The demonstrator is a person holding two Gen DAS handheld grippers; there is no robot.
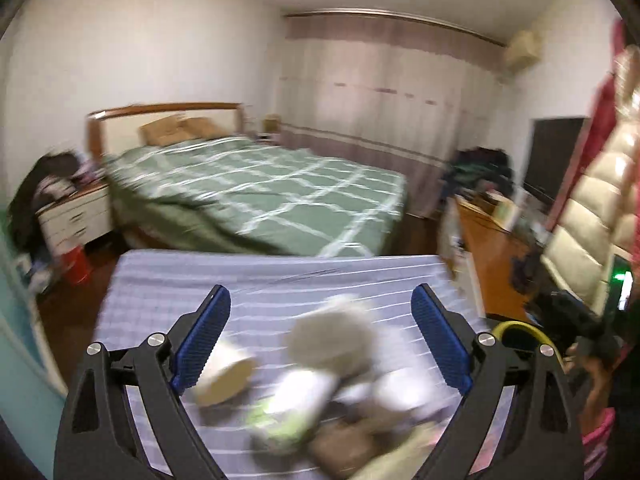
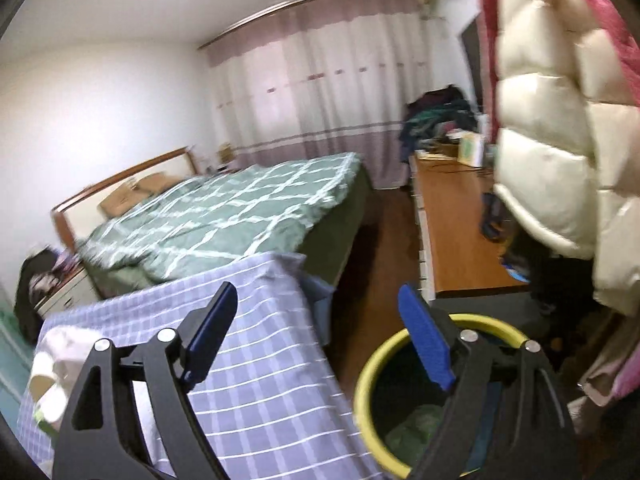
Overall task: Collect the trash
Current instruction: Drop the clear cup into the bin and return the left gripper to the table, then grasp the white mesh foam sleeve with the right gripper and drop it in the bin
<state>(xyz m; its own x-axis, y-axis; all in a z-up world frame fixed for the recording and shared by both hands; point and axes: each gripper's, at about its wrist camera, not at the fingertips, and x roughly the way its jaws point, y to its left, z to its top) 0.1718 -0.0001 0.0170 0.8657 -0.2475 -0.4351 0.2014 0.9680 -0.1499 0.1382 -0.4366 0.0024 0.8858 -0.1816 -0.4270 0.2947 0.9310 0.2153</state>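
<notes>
Lilac cloth with thin white stripes [image 1: 276, 276] over the near counter. Green quilt crossed by a white lattice [image 1: 280, 188] on the far bed. Yellow-rimmed bin, dark inside [image 2: 372, 372], at right. Cream quilted jacket [image 2: 548, 128] beside crimson fabric [image 2: 624, 36]. Pink-banded white curtains [image 2: 320, 80]. Blue pads [image 1: 204, 340] on black jaws.
</notes>
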